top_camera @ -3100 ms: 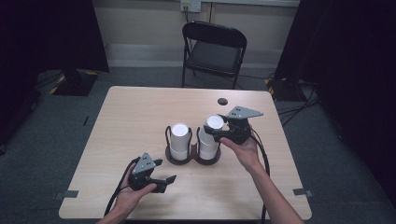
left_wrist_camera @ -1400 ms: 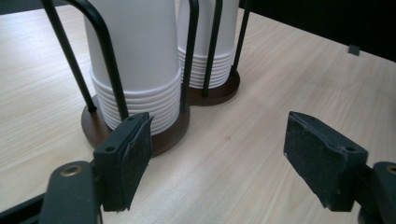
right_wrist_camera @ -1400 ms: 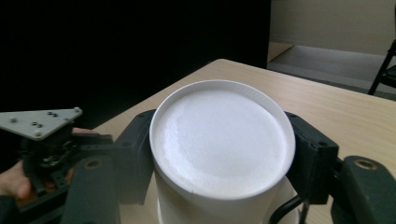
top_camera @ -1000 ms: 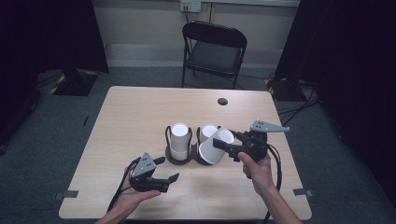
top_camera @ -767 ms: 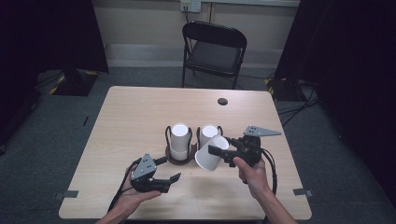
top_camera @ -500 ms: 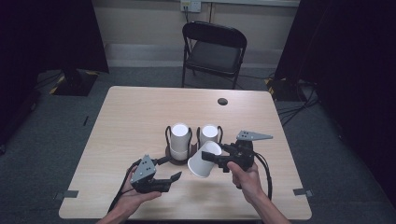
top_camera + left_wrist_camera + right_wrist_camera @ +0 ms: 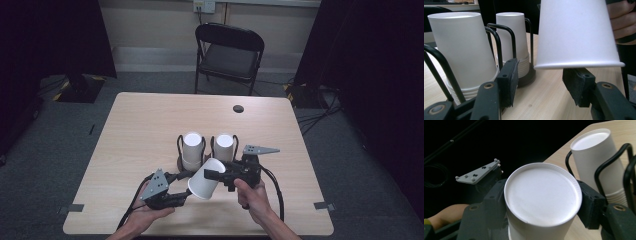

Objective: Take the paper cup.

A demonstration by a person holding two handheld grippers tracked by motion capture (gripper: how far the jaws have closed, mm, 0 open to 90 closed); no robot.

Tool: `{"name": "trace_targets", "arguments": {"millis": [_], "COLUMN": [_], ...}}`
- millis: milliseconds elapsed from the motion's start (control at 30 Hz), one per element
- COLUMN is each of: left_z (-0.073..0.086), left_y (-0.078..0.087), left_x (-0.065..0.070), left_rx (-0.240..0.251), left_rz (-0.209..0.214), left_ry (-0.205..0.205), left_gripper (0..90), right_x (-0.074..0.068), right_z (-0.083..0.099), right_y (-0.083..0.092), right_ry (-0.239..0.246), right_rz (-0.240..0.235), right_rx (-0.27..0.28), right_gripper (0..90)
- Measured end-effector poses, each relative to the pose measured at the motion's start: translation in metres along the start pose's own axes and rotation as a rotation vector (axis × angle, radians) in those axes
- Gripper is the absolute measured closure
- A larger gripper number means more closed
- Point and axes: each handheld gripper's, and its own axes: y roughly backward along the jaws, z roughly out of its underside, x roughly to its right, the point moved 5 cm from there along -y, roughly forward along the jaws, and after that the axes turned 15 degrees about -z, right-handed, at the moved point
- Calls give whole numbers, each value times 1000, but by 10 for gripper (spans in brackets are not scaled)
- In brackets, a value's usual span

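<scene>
**Paper cup carried low between two grippers, near the cup holder**

While the right gripper [image 7: 212, 176] holds a white paper cup [image 7: 205, 179] tilted over the near part of the tabletop [image 7: 145, 120], the left gripper [image 7: 182, 186] lies just beside it, close to the cup's open rim. In the high view both hands come in from the bottom edge, and the cup points its mouth down and toward the left gripper.

The left gripper view gives what the high view cannot: the cup's rim [image 7: 579, 65] hangs just above the gap between the two jaws, and it seems not to touch them, though the exact clearance is hard to judge. These jaws stand partly spread; they have just been closing, and no pad presses on the cup. The right gripper view looks onto the flat bottom of the cup [image 7: 541, 195], and there the right jaws pinch its wall from both sides. The lower part of the cup is cut off by the picture's edge.

A little farther stands a black wire cup holder [image 7: 179, 145] with two stacks of upturned cups [image 7: 192, 150], one in each loop. In the left gripper view the nearer stack is partly hidden behind the left jaw. Beyond, near the far edge of the tabletop, there is a small dark round spot [image 7: 238, 108]; what it is I cannot make out. Behind the tabletop stands a black folding chair [image 7: 228, 57].
</scene>
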Motion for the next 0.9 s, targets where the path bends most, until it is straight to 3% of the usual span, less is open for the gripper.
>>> {"name": "trace_targets", "arguments": {"millis": [233,433,567,800,900], "left_z": [-3,-5,-8,-8,-9], "left_y": [1,-1,2,5,5], "left_x": [3,5,-3,-5,-6], "left_rx": [37,53,71,56,41], "left_rz": [3,37,16,33,40], "left_ry": [0,-5,5,27,41], "left_gripper": [512,597,717,788,803], "right_x": [-3,-2,-1,1,3], "right_z": [2,5,7,10,11], "right_y": [-11,-17,-15,-16,-17], "right_ry": [-11,-52,-79,-83,-74], "right_rz": [-31,-67,-96,-93,-71], "right_rx": [-4,13,15,4,-9], "right_gripper": [346,345,340,307,264]}}
